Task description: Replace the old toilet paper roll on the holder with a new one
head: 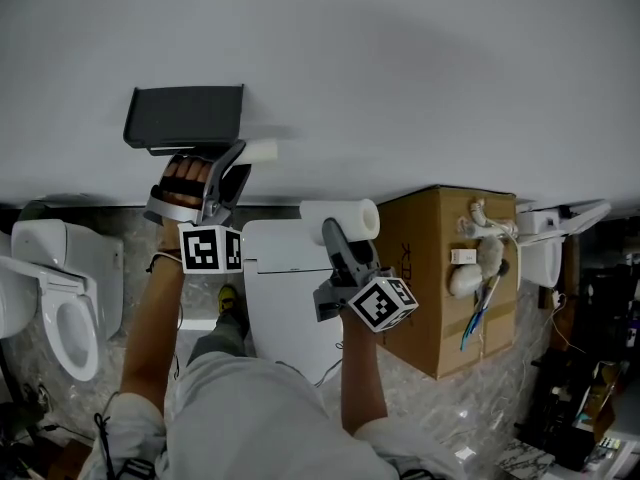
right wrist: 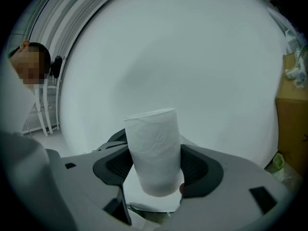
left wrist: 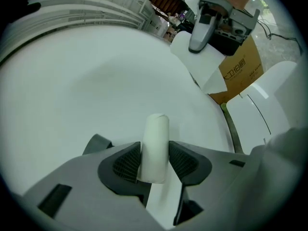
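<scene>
A white wall [head: 400,68] fills the view, with a dark toilet paper holder [head: 185,116] mounted on it. Below and to its right, the right gripper [right wrist: 155,170] holds a full new toilet paper roll [right wrist: 153,148], its pads spread wide against the roll's sides, likely ready for loading. The left gripper [left wrist: 154,160] pinches the thin old roll [head: 262,151] between narrow jaws at the holder's lower right corner, apparently to clear it away.
</scene>
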A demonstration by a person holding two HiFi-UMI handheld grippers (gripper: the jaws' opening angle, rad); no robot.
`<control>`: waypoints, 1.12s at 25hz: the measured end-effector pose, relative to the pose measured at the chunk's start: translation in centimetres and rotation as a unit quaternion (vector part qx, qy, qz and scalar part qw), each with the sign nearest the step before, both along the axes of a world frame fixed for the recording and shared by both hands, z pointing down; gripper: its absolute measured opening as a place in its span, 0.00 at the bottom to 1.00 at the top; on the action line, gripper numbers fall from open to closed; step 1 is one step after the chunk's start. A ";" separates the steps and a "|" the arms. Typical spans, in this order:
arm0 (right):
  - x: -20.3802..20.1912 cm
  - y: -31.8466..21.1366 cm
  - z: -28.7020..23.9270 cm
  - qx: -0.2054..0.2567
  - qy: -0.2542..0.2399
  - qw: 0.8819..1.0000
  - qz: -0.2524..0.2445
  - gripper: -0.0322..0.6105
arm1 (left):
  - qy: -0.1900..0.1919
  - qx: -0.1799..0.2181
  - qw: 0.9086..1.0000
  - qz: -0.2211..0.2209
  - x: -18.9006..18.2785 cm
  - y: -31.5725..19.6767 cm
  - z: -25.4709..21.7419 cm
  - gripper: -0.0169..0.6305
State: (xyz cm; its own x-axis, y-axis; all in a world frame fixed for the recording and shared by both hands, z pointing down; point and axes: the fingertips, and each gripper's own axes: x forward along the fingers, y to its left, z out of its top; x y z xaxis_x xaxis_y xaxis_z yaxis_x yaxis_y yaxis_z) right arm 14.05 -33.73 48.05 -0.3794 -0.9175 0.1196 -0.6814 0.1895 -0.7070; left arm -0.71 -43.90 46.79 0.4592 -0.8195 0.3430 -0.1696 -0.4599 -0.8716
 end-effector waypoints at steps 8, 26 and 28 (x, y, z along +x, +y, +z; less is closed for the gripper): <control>1.7 0.5 -0.3 0.003 -0.012 1.000 0.019 0.53 | 0.127 -0.029 0.991 0.032 2.7 3.5 -3.4 0.33; -1.5 -4.2 -1.7 0.014 -0.211 0.977 0.038 0.53 | 0.312 -0.054 0.945 -0.078 -8.7 7.1 -4.6 0.33; -2.1 -5.0 -1.7 0.011 -0.228 0.973 0.039 0.53 | 0.311 -0.052 0.945 -0.089 -9.7 7.2 -4.4 0.33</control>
